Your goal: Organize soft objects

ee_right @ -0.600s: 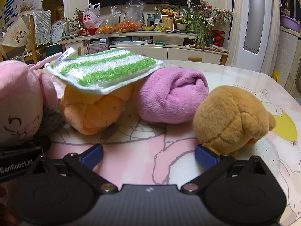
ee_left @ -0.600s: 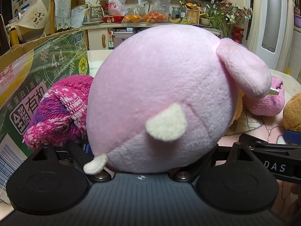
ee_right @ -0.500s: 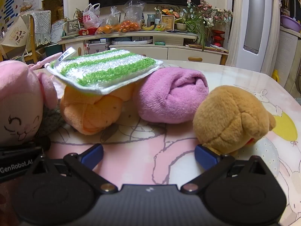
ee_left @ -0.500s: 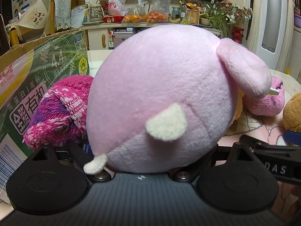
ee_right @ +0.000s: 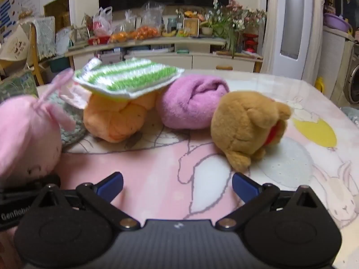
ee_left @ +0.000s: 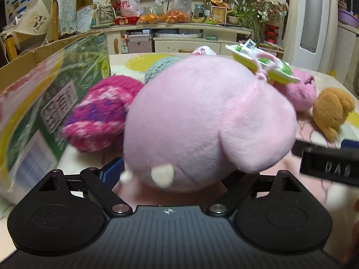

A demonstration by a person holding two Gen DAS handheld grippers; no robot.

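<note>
— Left gripper point(ee_left: 172, 174) has the pink plush point(ee_left: 208, 121) between its fingers, pressed in from both sides; one blue pad point(ee_left: 113, 171) shows at the toy's lower left, the other is hidden behind it. Can you see what it rests on?

— Its underside is hard to judge: the picture is blurred there. It sits just beside a pink and purple knitted piece point(ee_left: 101, 118), which lies against a cardboard box point(ee_left: 51, 103).

— Any writing on that box?

— Green printing with large characters, too smeared to read. The only clear letters in that view are "DAS" on the black bar point(ee_left: 332, 168) at the right edge.

— And the right gripper point(ee_right: 177, 185)?

— Fingers spread wide, blue pads point(ee_right: 110, 185) apart, nothing between them, over the pink tablecloth point(ee_right: 157, 168) with its rabbit drawings. At the left edge, a black body reads "GenRobo", cut off by the frame.

— What lies ahead of it?

— A brown plush bear point(ee_right: 249, 127), near the right pad. Behind it a rolled purple towel point(ee_right: 193, 103), touching an orange knotted cloth point(ee_right: 119, 118). A green and white striped cloth point(ee_right: 128, 78) rests tilted on top of the orange one, with a white tag at its corner; the tag's print is too small to make out.

— Anything else readable?

— No, the bags on the far shelf are too blurred.
</note>
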